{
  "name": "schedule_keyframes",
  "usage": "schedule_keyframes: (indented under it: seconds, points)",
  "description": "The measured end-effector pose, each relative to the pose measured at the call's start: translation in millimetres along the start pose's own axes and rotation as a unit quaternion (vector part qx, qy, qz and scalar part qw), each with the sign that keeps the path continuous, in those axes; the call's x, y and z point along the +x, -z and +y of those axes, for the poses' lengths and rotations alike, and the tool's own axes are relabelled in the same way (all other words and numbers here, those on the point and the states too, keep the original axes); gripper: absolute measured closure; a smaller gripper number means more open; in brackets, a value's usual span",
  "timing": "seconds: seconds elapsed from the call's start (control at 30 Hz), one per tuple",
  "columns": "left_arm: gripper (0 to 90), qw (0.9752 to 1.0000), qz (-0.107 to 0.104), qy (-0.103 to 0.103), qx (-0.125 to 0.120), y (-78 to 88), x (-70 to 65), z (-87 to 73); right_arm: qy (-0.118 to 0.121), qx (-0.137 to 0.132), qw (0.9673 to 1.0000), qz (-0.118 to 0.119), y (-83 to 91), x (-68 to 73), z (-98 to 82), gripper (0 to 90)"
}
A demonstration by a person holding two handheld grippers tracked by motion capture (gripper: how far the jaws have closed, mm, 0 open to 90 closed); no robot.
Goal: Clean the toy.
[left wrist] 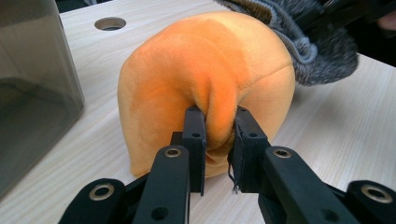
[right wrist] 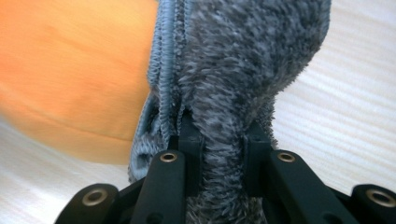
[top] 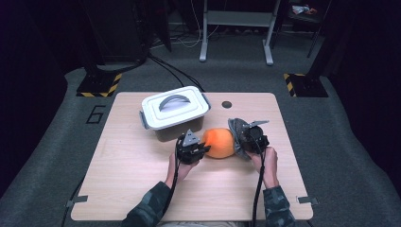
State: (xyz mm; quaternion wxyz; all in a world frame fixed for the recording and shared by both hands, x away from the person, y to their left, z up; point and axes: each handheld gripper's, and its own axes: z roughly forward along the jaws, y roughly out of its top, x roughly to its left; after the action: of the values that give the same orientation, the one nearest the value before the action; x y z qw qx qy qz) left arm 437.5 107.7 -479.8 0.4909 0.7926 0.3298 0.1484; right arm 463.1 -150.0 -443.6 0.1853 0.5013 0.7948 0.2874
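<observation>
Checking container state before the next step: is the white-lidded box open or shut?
Shut. The white lid sits flat on the storage box, grey handle down.

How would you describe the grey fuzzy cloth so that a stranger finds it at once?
Start at the wooden table and find the orange plush cushion near its middle. The grey fuzzy cloth lies against the cushion's right side, pinched by the right gripper. It alone is grey and shaggy, with a stitched edge.

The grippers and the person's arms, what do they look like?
Both the left gripper and the right gripper are black, each topped by a grey three-cornered plate, with a black cable trailing back along the forearm. Their jaws are black bars with round bolt holes. The sleeves are dark camouflage.
</observation>
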Motion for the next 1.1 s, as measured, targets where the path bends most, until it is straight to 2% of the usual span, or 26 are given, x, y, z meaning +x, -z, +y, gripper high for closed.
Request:
schedule_keyframes:
  seconds: [0.07, 0.17, 0.2, 0.3, 0.37, 0.43, 0.47, 0.57, 0.7, 0.73, 0.9, 1.0, 1.1]
  points:
    - [77.7, 1.0000, -0.001, 0.001, 0.002, -0.1, -0.7, 0.1, -0.006, 0.008, 0.9999, 0.002, -5.1, -3.8, -1.9, 75.1]
    - [77.8, 1.0000, 0.000, 0.002, 0.001, -0.3, -0.5, -0.1, -0.011, 0.021, 0.9997, -0.008, -12.7, -8.3, -4.1, 75.1]
    - [77.7, 1.0000, 0.000, 0.000, -0.001, -0.5, -0.1, -0.1, -0.024, 0.033, 0.9991, -0.010, -14.7, -8.3, -5.0, 75.1]
    - [77.5, 1.0000, -0.001, 0.001, 0.001, 0.1, 0.5, -0.1, -0.019, 0.045, 0.9987, -0.013, -27.1, -14.1, -8.5, 74.9]
    - [77.2, 1.0000, -0.004, 0.000, 0.006, 1.3, 0.6, 0.3, -0.019, 0.062, 0.9979, -0.011, -37.9, -15.2, -12.3, 74.6]
    - [77.0, 1.0000, -0.004, 0.001, 0.004, 1.4, 0.4, 0.3, -0.023, 0.072, 0.9971, -0.001, -46.6, -16.7, -16.7, 74.7]
    - [77.0, 1.0000, -0.004, 0.001, 0.003, 1.3, 0.3, 0.3, -0.027, 0.070, 0.9972, 0.005, -46.6, -17.7, -17.7, 74.7]
    - [76.9, 1.0000, -0.002, 0.002, 0.001, 0.9, -1.0, 0.3, -0.028, 0.055, 0.9981, 0.001, -36.6, -19.7, -16.6, 74.9]
    - [76.7, 1.0000, 0.000, 0.001, -0.001, 0.2, -1.7, 0.6, -0.036, 0.022, 0.9991, -0.003, -10.4, -19.9, -10.3, 75.2]
    - [76.7, 1.0000, 0.000, -0.001, -0.002, -0.2, -1.7, 0.8, -0.029, 0.006, 0.9996, 0.000, -3.5, -19.7, -8.2, 75.3]
    - [76.7, 1.0000, -0.001, -0.004, 0.002, -0.1, -1.7, 1.5, -0.008, -0.040, 0.9990, 0.018, 27.6, -3.9, 4.0, 75.2]
    - [76.5, 1.0000, -0.002, -0.004, 0.002, 0.1, -1.8, 1.7, 0.007, -0.069, 0.9968, 0.040, 42.9, 10.3, 10.6, 75.3]
    - [76.4, 1.0000, 0.001, -0.005, -0.001, -0.4, -2.6, 1.7, 0.023, -0.087, 0.9938, 0.064, 51.1, 22.8, 15.5, 75.2]
